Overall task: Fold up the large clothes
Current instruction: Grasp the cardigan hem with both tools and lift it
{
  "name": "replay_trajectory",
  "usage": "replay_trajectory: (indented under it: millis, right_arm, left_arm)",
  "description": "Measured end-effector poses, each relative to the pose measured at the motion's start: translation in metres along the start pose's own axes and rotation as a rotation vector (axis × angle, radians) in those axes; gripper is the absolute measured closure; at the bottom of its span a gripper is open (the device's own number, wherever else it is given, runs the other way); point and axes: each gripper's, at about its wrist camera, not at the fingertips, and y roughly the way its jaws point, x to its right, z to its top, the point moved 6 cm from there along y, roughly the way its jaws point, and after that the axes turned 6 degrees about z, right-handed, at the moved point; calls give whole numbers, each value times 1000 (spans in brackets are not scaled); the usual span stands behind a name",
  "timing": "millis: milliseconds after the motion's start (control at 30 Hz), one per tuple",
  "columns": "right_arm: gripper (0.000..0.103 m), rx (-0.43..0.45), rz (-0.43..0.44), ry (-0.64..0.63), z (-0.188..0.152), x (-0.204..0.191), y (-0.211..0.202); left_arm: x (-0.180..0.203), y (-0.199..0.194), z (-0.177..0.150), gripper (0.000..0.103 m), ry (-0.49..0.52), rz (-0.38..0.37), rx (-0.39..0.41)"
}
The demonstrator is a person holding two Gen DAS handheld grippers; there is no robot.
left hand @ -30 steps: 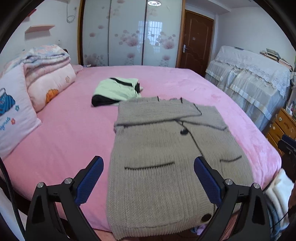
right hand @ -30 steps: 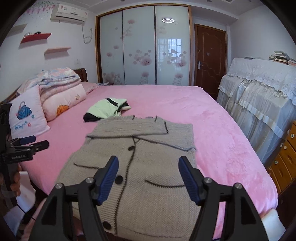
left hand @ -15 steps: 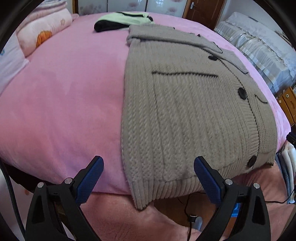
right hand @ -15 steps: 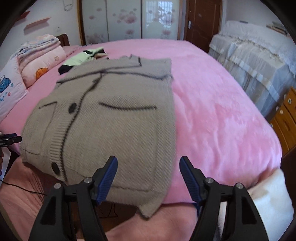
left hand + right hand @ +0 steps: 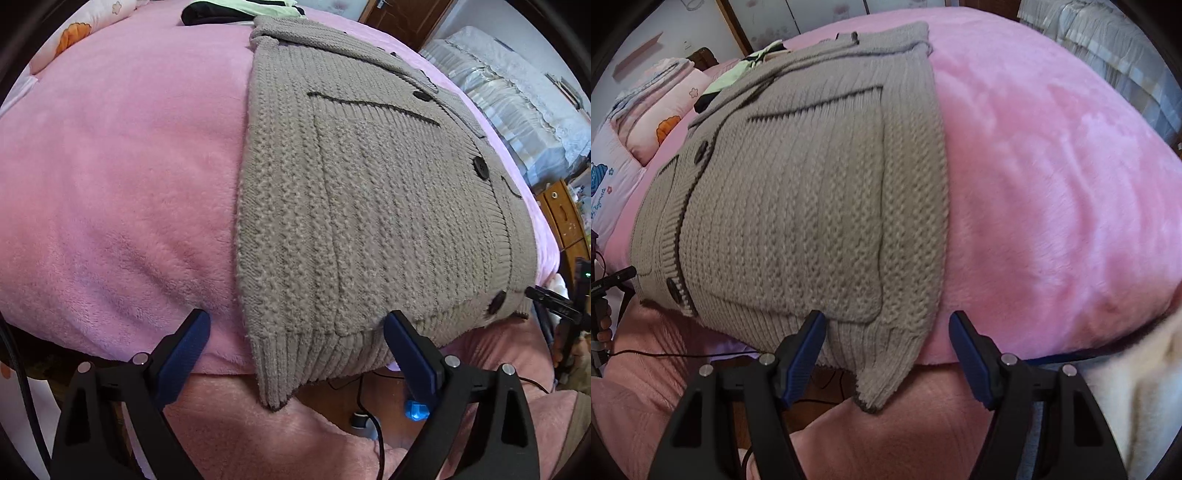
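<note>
1. A large grey knitted cardigan (image 5: 369, 192) lies flat, front up, on a pink bed (image 5: 110, 166). Its long axis runs from the ribbed hem at 6 o'clock, nearest both cameras, to the collar at 12 o'clock.

2. The hem overhangs the bed's near edge, and its two bottom corners droop below that edge.

3. In the left wrist view, the left gripper (image 5: 293, 326) points steeply down at the hem. One drooping hem corner (image 5: 273, 391) hangs between its blue pads, slightly toward 7 o'clock of centre.

4. The left gripper's jaws are closing but do not yet press the knit; the pad at 3 o'clock sits right at the hem's edge, the other is over bare bed.

5. In the right wrist view, the right gripper (image 5: 886, 332) also tilts steeply down. The opposite hem corner (image 5: 875, 391) hangs between its pads, just below centre.

6. The right gripper is open, holding nothing; the pad at 9 o'clock overlaps the ribbing, though contact cannot be told.

7. Each hand is nearest its own corner, so the next move likely pinches both corners and carries the hem toward 12 o'clock.

8. A green and black garment (image 5: 240, 7) lies beyond the collar.
</note>
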Motion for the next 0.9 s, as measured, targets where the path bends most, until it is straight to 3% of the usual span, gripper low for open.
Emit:
replay_trajectory:
  millis: [167, 233, 267, 467, 500, 533, 567, 600, 633, 667, 767, 833, 900]
  right_arm:
    - [39, 13, 17, -17, -1, -2, -2]
    - [60, 16, 44, -23, 0, -5, -3]
    - [64, 14, 49, -28, 0, -7, -3]
    - [65, 16, 45, -21, 1, -4, -1]
    - [71, 16, 31, -31, 1, -5, -1]
    - [84, 15, 30, -37, 1, -7, -1]
    - [89, 14, 20, -43, 1, -9, -1]
    - [92, 14, 12, -48, 1, -11, -2]
    - [95, 17, 9, -51, 1, -11, -4]
    - [95, 24, 9, -55, 1, -13, -8]
    - [96, 54, 35, -65, 4, -20, -24]
    - [96, 77, 52, -79, 8, -26, -38]
    - [96, 108, 71, -94, 13, -32, -55]
  left_arm:
    - [-5, -1, -6, 21, -8, -27, -11]
    - [-4, 0, -4, 22, -16, -35, -13]
    - [-5, 0, -5, 22, -19, -37, -13]
    - [5, 3, -4, 22, 27, 20, -30]
    - [7, 4, -3, 30, 42, 49, -36]
    - [11, 4, -2, 40, 57, 71, -37]
    - [16, 3, -2, 64, 92, 105, -44]
    - [20, 3, -1, 80, 109, 119, -56]
    - [23, 2, -1, 86, 114, 118, -62]
    - [28, 0, 0, 91, 117, 113, -71]
    - [36, -9, 4, 93, 123, 132, -77]
    - [43, -18, 8, 94, 107, 104, -74]
    - [46, -38, 18, 94, 49, 23, -44]
